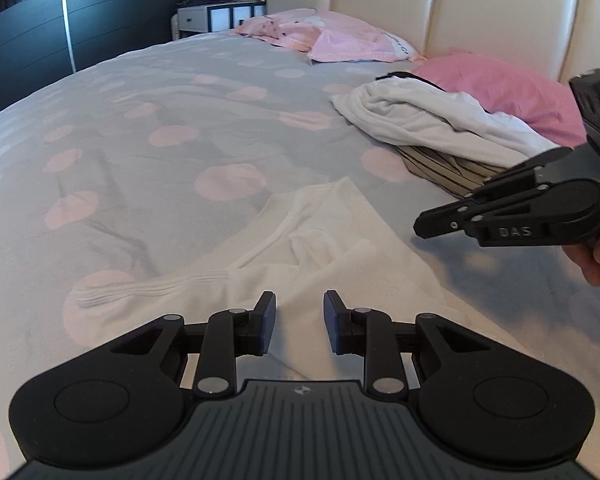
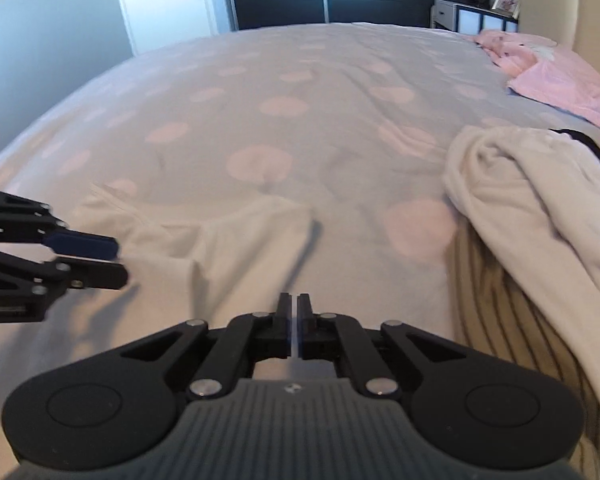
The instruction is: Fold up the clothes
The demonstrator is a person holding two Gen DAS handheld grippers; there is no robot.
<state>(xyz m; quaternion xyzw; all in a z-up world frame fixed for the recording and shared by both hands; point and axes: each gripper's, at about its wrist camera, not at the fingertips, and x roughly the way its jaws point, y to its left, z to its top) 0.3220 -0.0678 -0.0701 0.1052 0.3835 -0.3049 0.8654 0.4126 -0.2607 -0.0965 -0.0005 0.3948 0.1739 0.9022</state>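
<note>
Two pink pillows top the dotted bed; left gripper parted, empty; right gripper closed.

Left gripper angled downward, jaws partly apart, blue pads facing each other across clear gap, nothing between them. Right gripper also tilted down, jaws pressed together, only thin slit between fingers, nothing visibly caught. In left wrist view, right gripper enters from right edge, person's hand wrapped round its handle.
</note>
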